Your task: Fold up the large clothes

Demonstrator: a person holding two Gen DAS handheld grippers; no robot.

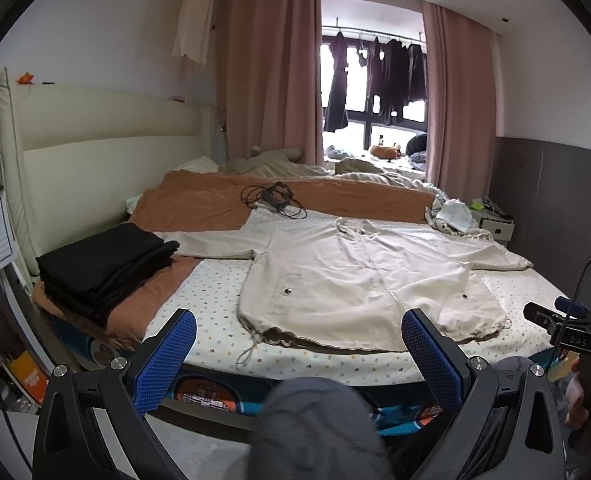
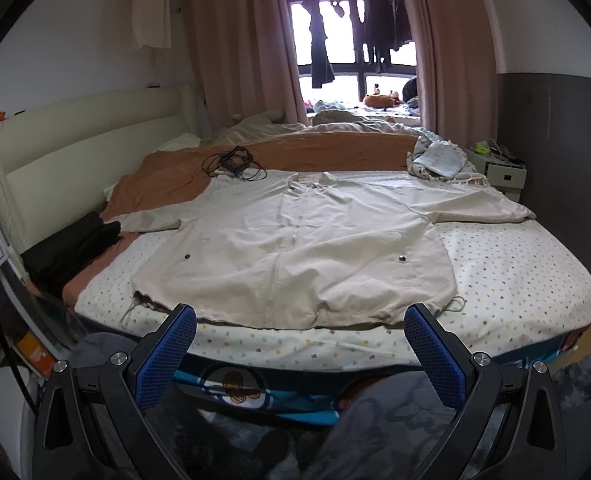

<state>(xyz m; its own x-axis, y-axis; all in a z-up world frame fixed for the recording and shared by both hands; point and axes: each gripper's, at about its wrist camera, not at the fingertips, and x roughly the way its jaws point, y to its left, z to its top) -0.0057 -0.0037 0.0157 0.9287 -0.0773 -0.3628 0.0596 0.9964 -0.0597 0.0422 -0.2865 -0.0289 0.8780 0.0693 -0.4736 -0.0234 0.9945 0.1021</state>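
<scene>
1. A cream jacket [image 1: 359, 276] lay spread flat, front up, on the bed [image 1: 215, 304], its sleeves out toward nine and three o'clock and its hem nearest the cameras.
2. The left gripper [image 1: 299, 360] hovered short of the bed's near edge, jaws spread wide and holding nothing.
3. The right gripper [image 2: 300, 354] hung likewise released, apart from the hem (drawstrings trailed at both corners).
4. A folded black pile [image 1: 107, 264] sat at nine o'clock of the jacket.
5. A tangled black cable [image 1: 273, 198] lay at eleven o'clock, just beyond the collar.
</scene>
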